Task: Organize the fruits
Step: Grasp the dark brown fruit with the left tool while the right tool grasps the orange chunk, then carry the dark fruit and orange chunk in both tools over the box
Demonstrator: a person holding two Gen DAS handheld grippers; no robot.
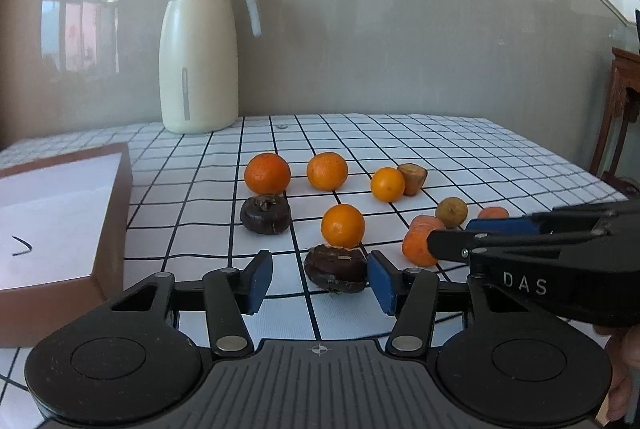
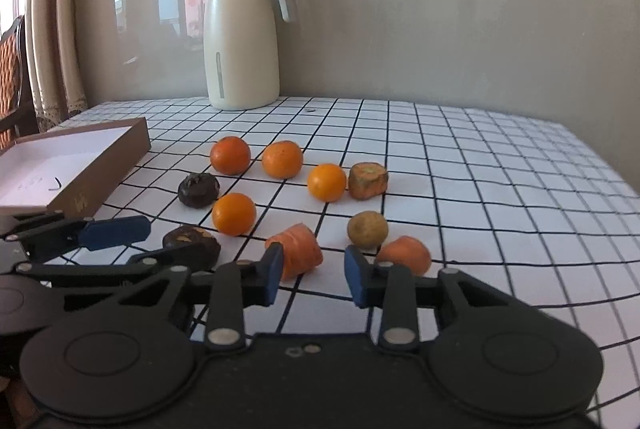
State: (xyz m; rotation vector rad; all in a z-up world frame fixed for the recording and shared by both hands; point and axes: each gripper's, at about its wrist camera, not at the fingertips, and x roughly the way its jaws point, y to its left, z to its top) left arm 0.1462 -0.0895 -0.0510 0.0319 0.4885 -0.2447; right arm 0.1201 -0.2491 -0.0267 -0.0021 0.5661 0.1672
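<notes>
My left gripper (image 1: 320, 281) is open around a dark brown fruit (image 1: 336, 269) on the checked tablecloth. Its right pad is at the fruit's side and its left pad stands clear of it. My right gripper (image 2: 314, 275) is open, with a carrot chunk (image 2: 298, 253) between its blue pads; the left pad meets it and the right pad is apart. From the left wrist view that gripper (image 1: 448, 233) reaches in from the right at the same carrot chunk (image 1: 420, 241). Several oranges (image 1: 343, 225) and a second dark fruit (image 1: 265, 213) lie just beyond.
An open brown box (image 1: 60, 221) with a white inside sits at the left. A cream jug (image 1: 199, 49) stands at the back by the wall. A small brownish round fruit (image 2: 367, 229), another carrot chunk (image 2: 404, 253) and a carrot top (image 2: 368, 181) lie at the right.
</notes>
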